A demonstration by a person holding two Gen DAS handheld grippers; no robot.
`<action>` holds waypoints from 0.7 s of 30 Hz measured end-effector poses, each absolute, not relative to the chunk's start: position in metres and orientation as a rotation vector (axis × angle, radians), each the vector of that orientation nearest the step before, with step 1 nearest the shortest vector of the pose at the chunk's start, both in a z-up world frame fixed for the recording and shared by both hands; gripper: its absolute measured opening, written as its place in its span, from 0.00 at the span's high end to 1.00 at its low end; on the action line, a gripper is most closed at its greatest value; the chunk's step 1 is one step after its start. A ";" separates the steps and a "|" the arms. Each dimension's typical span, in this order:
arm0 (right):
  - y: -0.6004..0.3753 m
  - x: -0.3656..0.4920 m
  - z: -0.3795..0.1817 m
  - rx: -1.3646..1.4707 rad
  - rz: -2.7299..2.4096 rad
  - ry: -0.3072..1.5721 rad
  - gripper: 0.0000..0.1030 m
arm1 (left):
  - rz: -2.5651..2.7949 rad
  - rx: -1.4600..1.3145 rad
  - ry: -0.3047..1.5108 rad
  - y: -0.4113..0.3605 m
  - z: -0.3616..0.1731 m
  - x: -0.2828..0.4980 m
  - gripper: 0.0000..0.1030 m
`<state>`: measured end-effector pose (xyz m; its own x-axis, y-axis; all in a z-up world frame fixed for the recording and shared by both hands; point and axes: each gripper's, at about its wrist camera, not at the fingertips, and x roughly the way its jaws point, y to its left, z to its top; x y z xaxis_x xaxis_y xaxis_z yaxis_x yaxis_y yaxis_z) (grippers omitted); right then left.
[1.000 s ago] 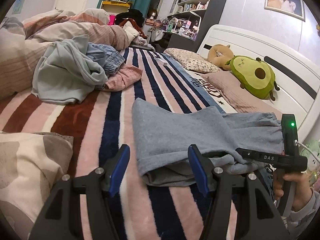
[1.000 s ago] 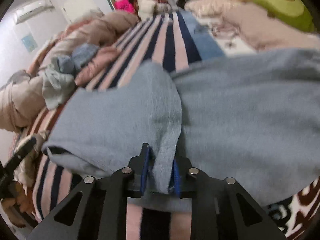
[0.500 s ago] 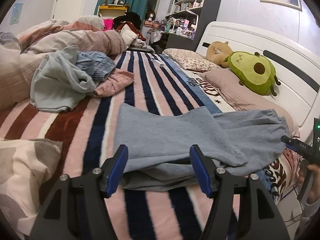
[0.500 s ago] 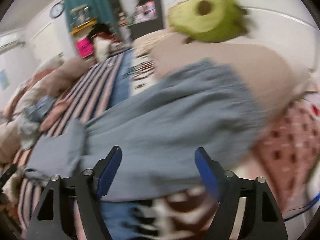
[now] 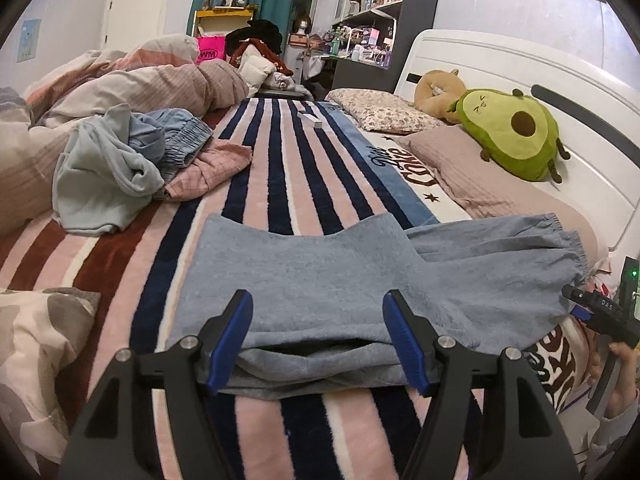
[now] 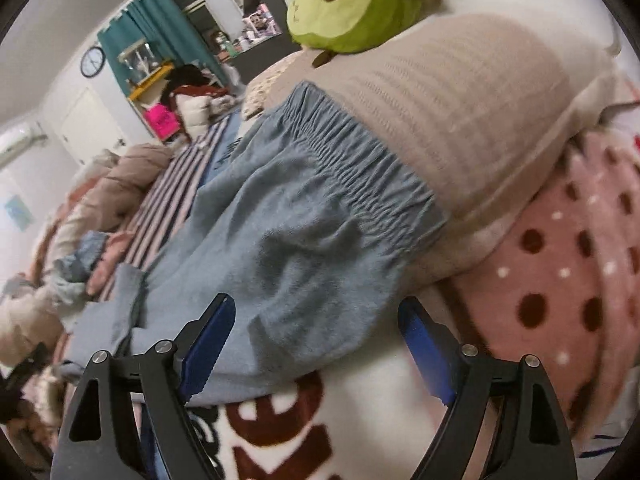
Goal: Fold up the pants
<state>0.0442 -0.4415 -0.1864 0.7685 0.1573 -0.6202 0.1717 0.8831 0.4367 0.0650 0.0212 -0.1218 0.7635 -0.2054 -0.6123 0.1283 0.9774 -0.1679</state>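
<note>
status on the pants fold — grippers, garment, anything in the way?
Left gripper open, right gripper open, both just widened, nothing clamped. Blue pants folded once on striped blanket, waistband against beige pillow. Clothes pile lies clear.

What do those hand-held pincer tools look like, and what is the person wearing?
Each tool is matte black, with two skeletal triangular arms fixed by silver screws and ending in blue ridged fingers. Seen from the left gripper, the right gripper has a black body printed "DAS", a lit green light and a handle. The person's sleeve looks light grey.
</note>
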 end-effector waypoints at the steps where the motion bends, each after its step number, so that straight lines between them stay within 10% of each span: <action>1: -0.441 0.045 -0.187 0.508 0.000 0.693 0.25 | -0.179 -0.119 0.680 0.020 -0.122 0.065 0.38; 10: -0.424 0.039 -0.173 0.445 0.067 0.637 0.87 | -0.155 -0.123 0.688 0.019 -0.123 0.064 0.38; 21: -0.377 0.051 -0.116 0.324 0.166 0.558 0.93 | -0.142 -0.146 0.645 0.033 -0.115 0.054 0.38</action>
